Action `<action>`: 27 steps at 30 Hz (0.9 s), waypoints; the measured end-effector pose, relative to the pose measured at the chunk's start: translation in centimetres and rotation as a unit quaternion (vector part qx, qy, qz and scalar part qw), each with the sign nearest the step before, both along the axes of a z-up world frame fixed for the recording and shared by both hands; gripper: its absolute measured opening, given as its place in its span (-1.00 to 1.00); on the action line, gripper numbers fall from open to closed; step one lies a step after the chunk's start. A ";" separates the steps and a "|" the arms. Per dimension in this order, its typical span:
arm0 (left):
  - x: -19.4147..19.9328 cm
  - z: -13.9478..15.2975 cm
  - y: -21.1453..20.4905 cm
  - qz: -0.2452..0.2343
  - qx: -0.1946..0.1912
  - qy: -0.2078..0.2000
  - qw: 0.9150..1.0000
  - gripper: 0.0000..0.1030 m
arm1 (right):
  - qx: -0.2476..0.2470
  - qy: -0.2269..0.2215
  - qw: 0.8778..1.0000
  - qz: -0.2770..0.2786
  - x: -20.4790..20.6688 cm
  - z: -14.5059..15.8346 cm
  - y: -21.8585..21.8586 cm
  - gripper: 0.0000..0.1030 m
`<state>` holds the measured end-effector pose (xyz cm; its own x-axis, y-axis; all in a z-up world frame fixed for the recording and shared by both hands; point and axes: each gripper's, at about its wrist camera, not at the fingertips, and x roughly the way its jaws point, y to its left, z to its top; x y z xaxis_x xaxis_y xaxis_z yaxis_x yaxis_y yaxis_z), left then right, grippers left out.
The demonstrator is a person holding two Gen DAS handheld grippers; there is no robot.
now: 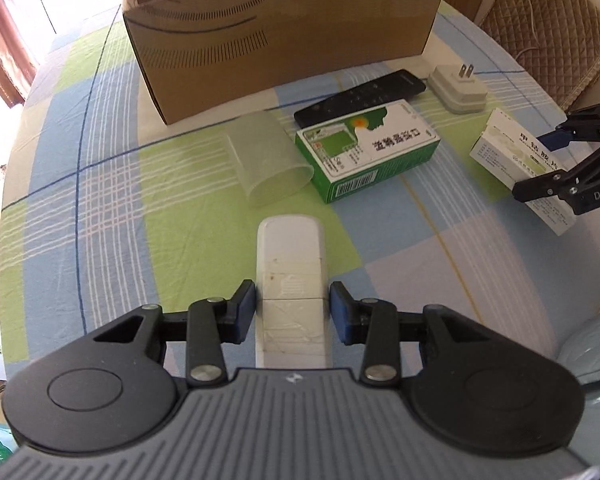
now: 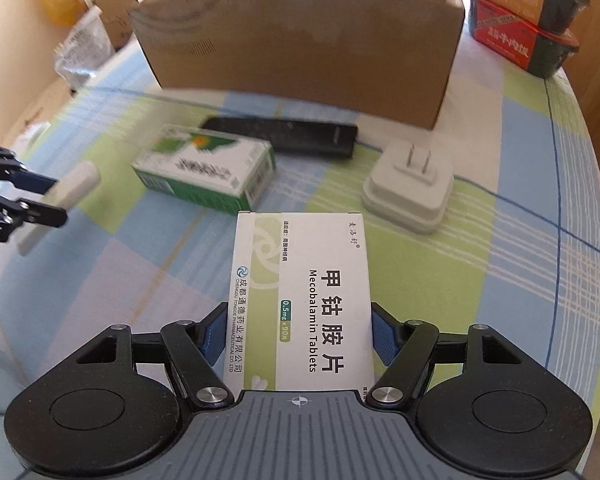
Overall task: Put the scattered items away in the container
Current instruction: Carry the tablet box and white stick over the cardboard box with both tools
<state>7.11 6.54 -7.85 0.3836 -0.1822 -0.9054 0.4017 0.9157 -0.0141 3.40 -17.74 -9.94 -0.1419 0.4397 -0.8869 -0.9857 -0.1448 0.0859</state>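
Note:
An open cardboard box [image 1: 284,32] [image 2: 300,52] stands at the back of the table. My left gripper [image 1: 294,314] is shut on a long white remote [image 1: 290,256], its blue pads against both sides. My right gripper [image 2: 298,336] is shut on a white Mecobalamin tablet box [image 2: 300,280]. The right wrist view shows the left gripper [image 2: 58,200] at far left with the white remote [image 2: 82,182] tilted. On the cloth lie a green medicine box [image 1: 368,156] [image 2: 208,172], a black remote [image 1: 360,98] [image 2: 284,136], a white plug adapter [image 1: 458,88] [image 2: 408,188] and a clear cup [image 1: 268,160] on its side.
A checked blue, green and white cloth [image 1: 100,200] covers the round table. Stacked food bowls [image 2: 528,16] sit at the back right, plastic bags [image 2: 80,52] at the back left. A quilted chair [image 1: 552,28] stands beyond the table's right edge.

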 end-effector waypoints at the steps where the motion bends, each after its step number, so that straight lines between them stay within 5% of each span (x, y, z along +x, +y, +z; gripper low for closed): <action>1: 0.1 0.4 0.0 -0.003 0.003 -0.003 1.000 -0.33 | 0.003 0.004 1.000 0.004 0.0 0.4 0.1 0.42; 27: 5.0 9.8 0.3 -0.077 0.012 -0.090 0.993 -0.33 | 0.079 0.009 0.994 0.069 2.2 10.2 5.5 0.42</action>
<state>12.12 6.85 1.97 0.5091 -0.2298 -0.8295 0.5305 0.8427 0.0922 5.58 -12.27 0.30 -0.2265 0.5488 -0.8047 -0.9538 -0.2922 0.0691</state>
